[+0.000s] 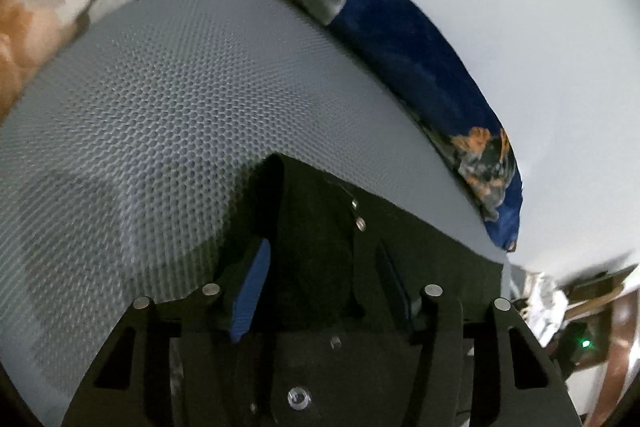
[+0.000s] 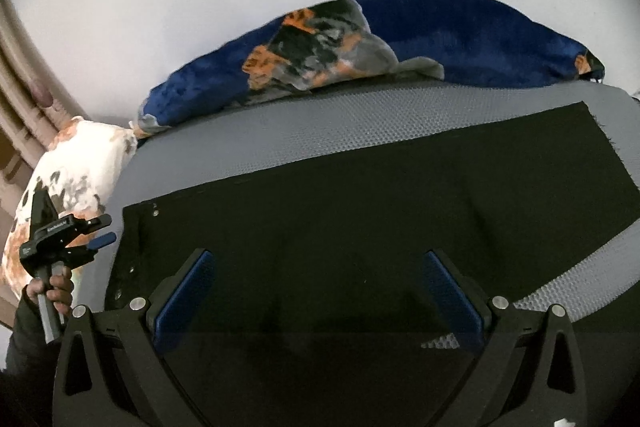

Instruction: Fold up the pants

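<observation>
Black pants (image 2: 360, 195) lie flat on a grey honeycomb mat (image 2: 320, 131), folded lengthwise, hem at the right and waist with metal buttons (image 2: 155, 213) at the left. My right gripper (image 2: 318, 267) is open, jaws wide, hovering over the middle of the pants and holding nothing. My left gripper (image 1: 320, 251) is open at the waist end, with the black cloth (image 1: 312, 227) and its rivets (image 1: 360, 223) between the blue pads (image 1: 250, 291). It also shows in the right wrist view (image 2: 102, 231), just left of the waist edge, held by a hand.
A blue blanket with orange and grey print (image 2: 460, 39) lies bunched along the mat's far edge. A white floral pillow (image 2: 76, 179) sits at the left end. White wall behind. Furniture shows at the lower right in the left wrist view (image 1: 592, 327).
</observation>
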`<state>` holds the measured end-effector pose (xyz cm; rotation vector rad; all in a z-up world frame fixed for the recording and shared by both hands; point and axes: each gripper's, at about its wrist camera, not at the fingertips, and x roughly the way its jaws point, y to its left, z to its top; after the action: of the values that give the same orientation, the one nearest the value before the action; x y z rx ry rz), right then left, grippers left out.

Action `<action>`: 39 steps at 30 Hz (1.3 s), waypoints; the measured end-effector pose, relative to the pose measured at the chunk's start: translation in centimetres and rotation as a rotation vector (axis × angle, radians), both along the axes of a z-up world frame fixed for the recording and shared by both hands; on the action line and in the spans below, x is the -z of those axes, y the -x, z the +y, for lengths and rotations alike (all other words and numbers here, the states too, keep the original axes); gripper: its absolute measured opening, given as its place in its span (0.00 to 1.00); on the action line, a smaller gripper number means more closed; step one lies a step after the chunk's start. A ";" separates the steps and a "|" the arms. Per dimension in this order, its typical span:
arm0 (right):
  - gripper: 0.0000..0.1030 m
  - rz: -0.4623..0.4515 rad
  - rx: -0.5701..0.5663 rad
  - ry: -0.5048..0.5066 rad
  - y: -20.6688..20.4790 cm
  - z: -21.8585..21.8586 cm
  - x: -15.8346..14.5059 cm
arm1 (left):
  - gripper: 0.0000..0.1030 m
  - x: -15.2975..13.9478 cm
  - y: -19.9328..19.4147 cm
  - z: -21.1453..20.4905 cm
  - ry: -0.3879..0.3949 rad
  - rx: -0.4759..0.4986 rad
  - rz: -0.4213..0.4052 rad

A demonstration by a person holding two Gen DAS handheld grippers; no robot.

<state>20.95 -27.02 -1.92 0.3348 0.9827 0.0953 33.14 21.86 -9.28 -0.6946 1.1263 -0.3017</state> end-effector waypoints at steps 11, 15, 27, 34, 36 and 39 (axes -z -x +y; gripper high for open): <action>1.00 0.045 -0.006 0.028 -2.7 0.8 2.2 | 0.39 2.7 -3.8 -0.4 0.145 0.087 0.029; 1.00 0.054 -0.016 0.027 -3.6 1.3 2.9 | 0.23 2.3 -4.2 -0.9 0.193 0.139 0.002; 1.00 0.046 -0.035 0.035 -5.7 1.3 4.5 | 0.20 3.8 -7.0 -4.9 0.177 0.191 0.035; 1.00 0.037 -0.052 0.059 -6.9 0.6 4.9 | 0.18 5.4 -8.1 -6.0 0.214 0.109 0.060; 1.00 0.034 -0.086 0.079 -7.4 0.3 5.1 | 0.07 4.8 -7.8 -6.4 0.165 0.115 0.034; 1.00 0.033 -0.153 0.132 -8.3 -0.1 5.1 | 0.07 3.2 -6.9 -6.7 0.162 0.127 -0.020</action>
<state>29.27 -27.10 -6.97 0.1403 1.0409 0.1634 40.03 15.14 -12.47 -0.7624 1.1375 -0.5108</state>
